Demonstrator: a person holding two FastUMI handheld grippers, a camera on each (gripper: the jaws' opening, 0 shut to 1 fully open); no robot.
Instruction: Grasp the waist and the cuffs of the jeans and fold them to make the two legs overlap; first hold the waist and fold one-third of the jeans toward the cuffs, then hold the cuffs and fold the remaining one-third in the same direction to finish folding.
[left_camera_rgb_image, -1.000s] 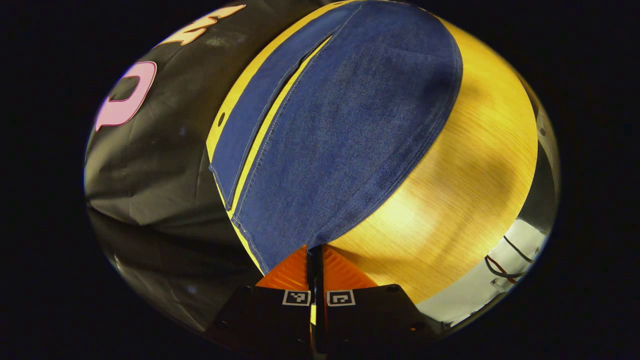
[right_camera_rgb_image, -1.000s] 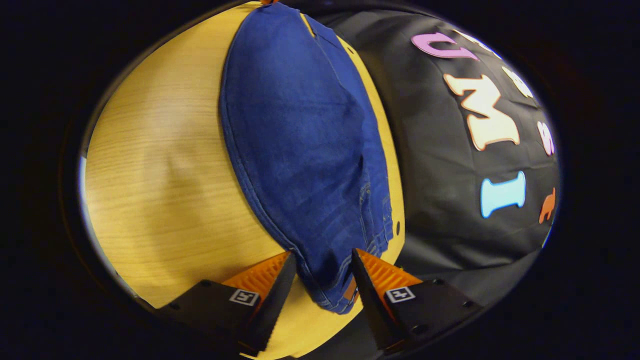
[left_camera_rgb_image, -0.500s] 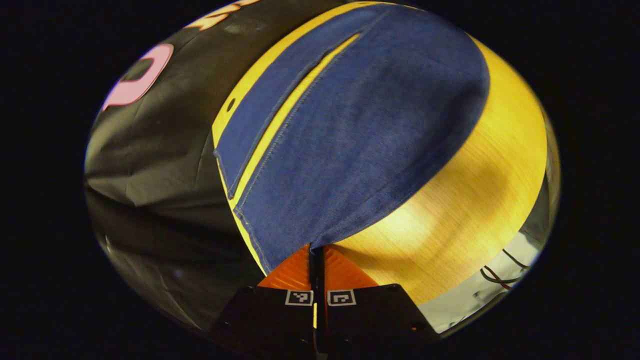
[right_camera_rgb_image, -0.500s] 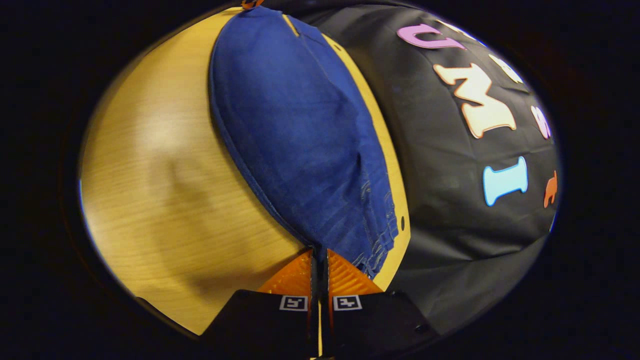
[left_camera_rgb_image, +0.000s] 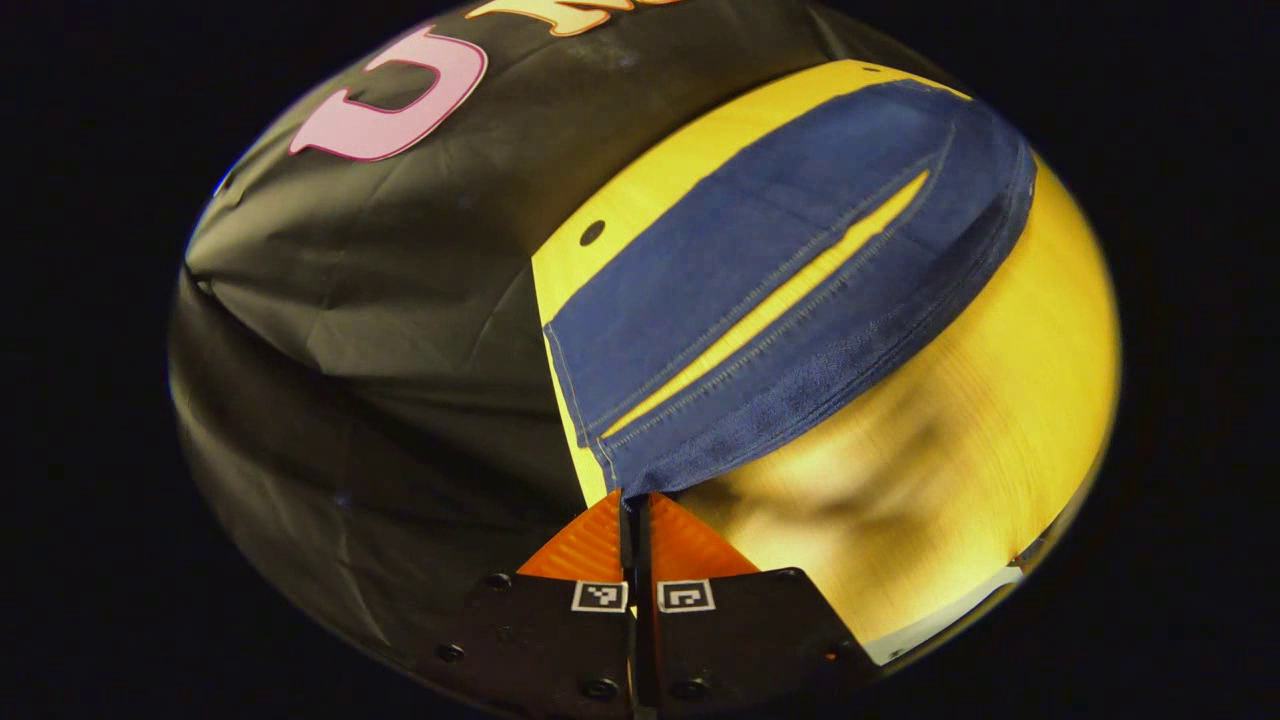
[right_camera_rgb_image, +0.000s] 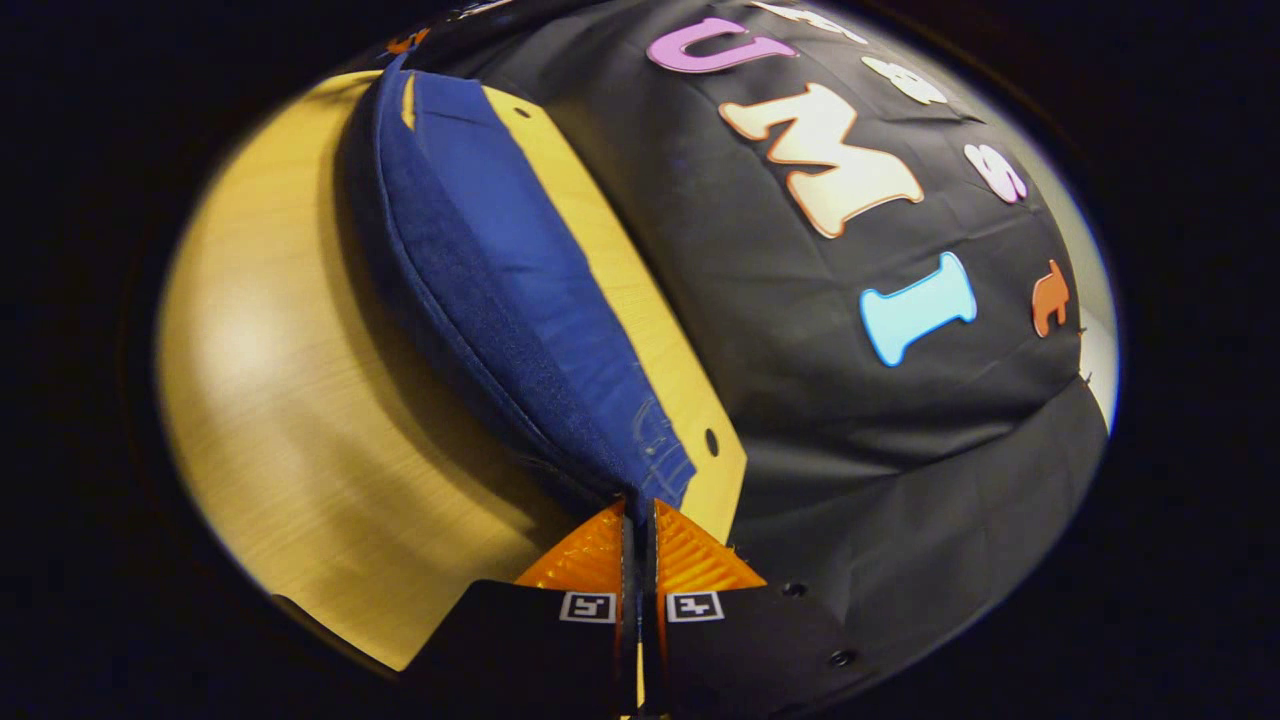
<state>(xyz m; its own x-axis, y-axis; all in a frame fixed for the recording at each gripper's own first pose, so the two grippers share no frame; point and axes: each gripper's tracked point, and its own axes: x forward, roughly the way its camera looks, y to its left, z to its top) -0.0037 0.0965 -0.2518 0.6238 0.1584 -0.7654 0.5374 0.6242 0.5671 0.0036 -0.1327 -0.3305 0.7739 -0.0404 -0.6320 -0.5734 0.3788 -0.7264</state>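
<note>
**Both grippers pinched on the jeans' near edge**

With its fingers drawn together to a thin slit, your left gripper (left_camera_rgb_image: 634, 497) has the corner of the jeans (left_camera_rgb_image: 780, 300) at the cuff end nipped right at its tips. From there the denim runs away across the desk (left_camera_rgb_image: 960, 450), and the near leg's edge is raised off the wood, throwing a shadow beneath it. The far leg lies flat, with a narrow strip of bare desk showing between the two legs.

Your right gripper (right_camera_rgb_image: 638, 503) is closed the same way, its fingers nearly touching, with the jeans' (right_camera_rgb_image: 520, 300) edge caught between the tips at what looks like the waist end. The near edge stands up from the desk (right_camera_rgb_image: 280, 420) as a thick, dark fold, while the flatter cloth behind it rests on the wood.

On the side away from you the jeans lie close to the desk's far edge, where only a slim band of wood with a small dark hole (right_camera_rgb_image: 711, 437) separates them from the black cloth wall (right_camera_rgb_image: 850, 400). On your own side the desk is wide, bare wood, and that is where the open room lies.
</note>
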